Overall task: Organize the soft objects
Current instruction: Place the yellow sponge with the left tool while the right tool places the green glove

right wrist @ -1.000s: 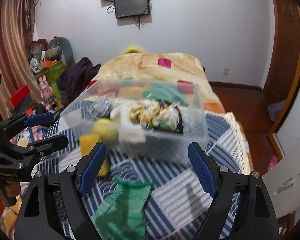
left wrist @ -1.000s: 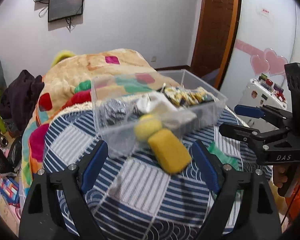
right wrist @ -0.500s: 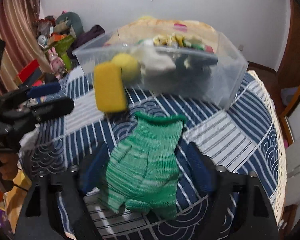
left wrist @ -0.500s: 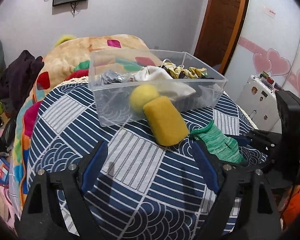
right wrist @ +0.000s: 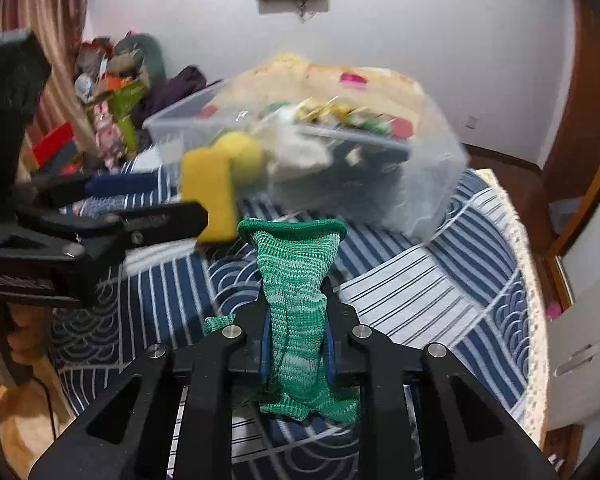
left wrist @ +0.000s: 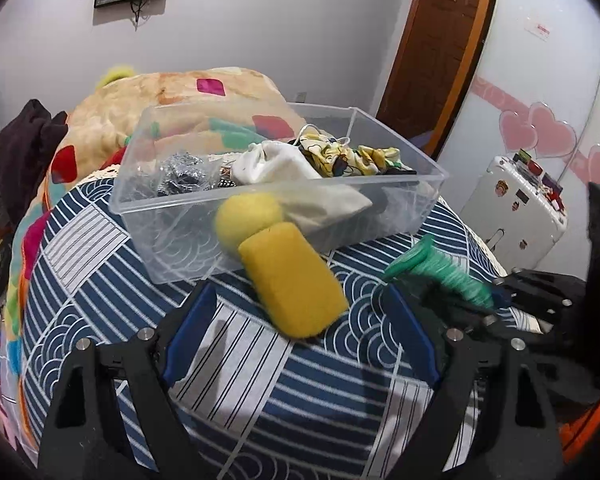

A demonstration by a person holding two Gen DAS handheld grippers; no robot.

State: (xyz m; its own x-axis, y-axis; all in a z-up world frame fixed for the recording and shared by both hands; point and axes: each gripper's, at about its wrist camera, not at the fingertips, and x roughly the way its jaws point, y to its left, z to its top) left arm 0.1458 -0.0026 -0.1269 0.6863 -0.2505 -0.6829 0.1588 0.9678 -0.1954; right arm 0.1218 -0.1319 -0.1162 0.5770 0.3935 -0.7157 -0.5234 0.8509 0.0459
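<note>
Your right gripper point(right wrist: 294, 344) pinches the green knitted glove point(right wrist: 294, 280) above the table's near edge, your left gripper point(left wrist: 300, 336) gapes wide before the yellow rectangular sponge point(left wrist: 292, 276), so probably carry the glove into the clear plastic bin point(left wrist: 180, 240) mid-table.

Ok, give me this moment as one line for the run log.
right gripper: shut on green glove | left gripper: open, near yellow sponge | clear bin: part filled | glove not in bin

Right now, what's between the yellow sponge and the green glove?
Only bare blue patterned cloth lies between the yellow sponge and green glove, seen in the left wrist view.
</note>
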